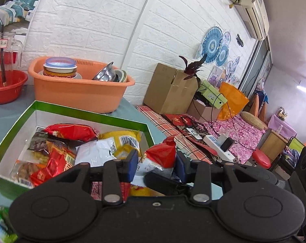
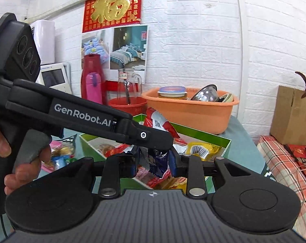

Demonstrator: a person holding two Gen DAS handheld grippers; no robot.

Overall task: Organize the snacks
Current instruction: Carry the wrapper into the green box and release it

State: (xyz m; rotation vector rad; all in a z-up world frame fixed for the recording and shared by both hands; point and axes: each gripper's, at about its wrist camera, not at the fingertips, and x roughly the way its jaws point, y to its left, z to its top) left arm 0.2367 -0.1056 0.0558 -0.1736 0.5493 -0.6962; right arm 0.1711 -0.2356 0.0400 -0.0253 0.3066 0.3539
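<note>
Left gripper [image 1: 156,163] pinching crinkly red-white snack packet [image 1: 162,156], standing upright, beside green cardboard box [image 1: 88,113] at 10 o'clock. Right gripper [image 2: 154,162] pinching dark blue foil packet [image 2: 158,160], over same box.

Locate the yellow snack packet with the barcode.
The yellow snack packet lies inside the green box, against its far right corner, in the left wrist view. It sits beside a white packet, behind the left hand-held gripper.

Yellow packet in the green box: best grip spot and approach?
Take the yellow packet by its raised barcoded edge, coming from above. It lies crumpled against the green box's far wall with other packets around it, so a side approach looks blocked.
</note>
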